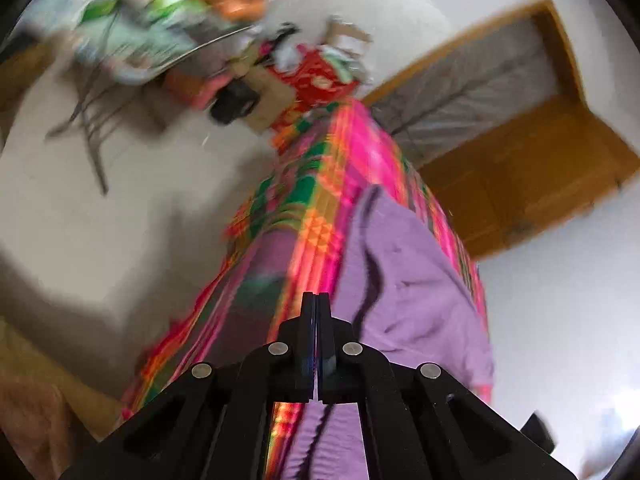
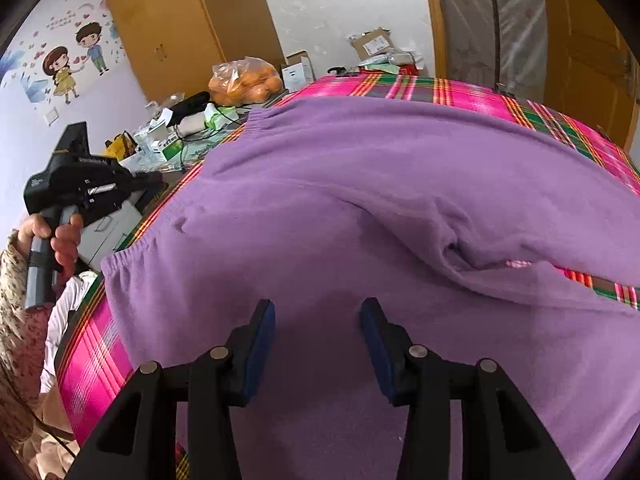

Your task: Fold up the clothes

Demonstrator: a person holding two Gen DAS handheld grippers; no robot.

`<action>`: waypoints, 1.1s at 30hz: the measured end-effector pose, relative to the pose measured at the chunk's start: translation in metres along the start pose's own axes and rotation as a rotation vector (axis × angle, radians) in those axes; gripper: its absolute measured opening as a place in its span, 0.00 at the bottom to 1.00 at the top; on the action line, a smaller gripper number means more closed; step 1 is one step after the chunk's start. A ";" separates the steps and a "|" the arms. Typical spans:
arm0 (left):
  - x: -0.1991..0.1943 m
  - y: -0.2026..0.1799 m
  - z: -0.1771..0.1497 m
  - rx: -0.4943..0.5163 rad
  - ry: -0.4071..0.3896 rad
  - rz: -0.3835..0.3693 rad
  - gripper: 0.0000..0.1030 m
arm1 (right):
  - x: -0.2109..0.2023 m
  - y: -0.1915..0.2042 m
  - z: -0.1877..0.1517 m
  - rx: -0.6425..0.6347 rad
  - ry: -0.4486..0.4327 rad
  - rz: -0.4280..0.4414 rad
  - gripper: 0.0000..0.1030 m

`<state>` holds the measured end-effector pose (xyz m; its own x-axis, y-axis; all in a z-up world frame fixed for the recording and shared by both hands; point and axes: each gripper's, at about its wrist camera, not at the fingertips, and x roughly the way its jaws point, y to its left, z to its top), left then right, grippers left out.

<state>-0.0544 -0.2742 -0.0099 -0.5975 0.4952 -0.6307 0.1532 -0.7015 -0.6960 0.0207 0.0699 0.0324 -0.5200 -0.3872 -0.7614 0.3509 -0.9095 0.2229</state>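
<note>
Purple pants [image 2: 360, 184] lie crosswise right under the right gripper [image 2: 318, 312] — jaws spread, holding nothing. Left gripper [image 1: 316, 300] is pressed together, empty, off past the waistband side — right's nearer.

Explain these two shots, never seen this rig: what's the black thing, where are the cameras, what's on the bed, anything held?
No robot: a person carries a hand-held gripper in each hand, with a fisheye camera on each looking along its fingers. The blurred picture is from the left hand-held gripper, jaws shut, nothing visibly between them. The sharp one is from the right hand-held gripper, jaws apart, pointing down at a purple garment that lies spread on a pink plaid cover. At its left edge, the person's hand holds the left tool.
</note>
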 end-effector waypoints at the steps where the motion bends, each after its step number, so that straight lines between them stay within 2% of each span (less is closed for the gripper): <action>1: 0.002 0.001 -0.003 0.001 0.006 0.013 0.00 | 0.001 0.002 0.001 -0.004 0.001 0.005 0.45; 8: 0.005 -0.005 -0.011 0.020 0.040 0.020 0.00 | 0.002 0.026 -0.002 -0.093 0.013 0.060 0.45; 13: 0.010 -0.021 -0.005 0.063 0.076 0.010 0.19 | 0.011 0.057 -0.001 -0.203 0.030 0.097 0.45; 15: 0.019 -0.029 0.000 0.084 0.100 0.003 0.22 | 0.017 0.069 0.002 -0.240 0.041 0.111 0.45; 19: 0.047 -0.044 0.014 0.089 0.162 -0.016 0.28 | 0.028 0.088 0.003 -0.308 0.041 0.069 0.46; 26: 0.079 -0.069 0.022 0.134 0.251 -0.036 0.28 | 0.042 0.102 0.015 -0.345 0.034 0.035 0.45; 28: 0.085 -0.071 0.021 0.132 0.265 -0.033 0.29 | 0.046 0.107 0.017 -0.357 0.030 0.016 0.34; 30: 0.087 -0.070 0.022 0.116 0.269 -0.042 0.29 | 0.047 0.110 0.020 -0.362 0.033 0.023 0.13; 31: 0.087 -0.069 0.022 0.107 0.271 -0.048 0.29 | 0.048 0.111 0.021 -0.362 0.036 0.030 0.05; 33: 0.087 -0.068 0.023 0.098 0.268 -0.053 0.28 | 0.047 0.112 0.022 -0.365 0.041 0.041 0.03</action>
<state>-0.1348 -0.1951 -0.0098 -0.3709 0.6414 -0.6715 0.0431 -0.7105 -0.7024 0.0183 -0.0532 0.0344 -0.4707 -0.4090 -0.7818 0.6294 -0.7766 0.0273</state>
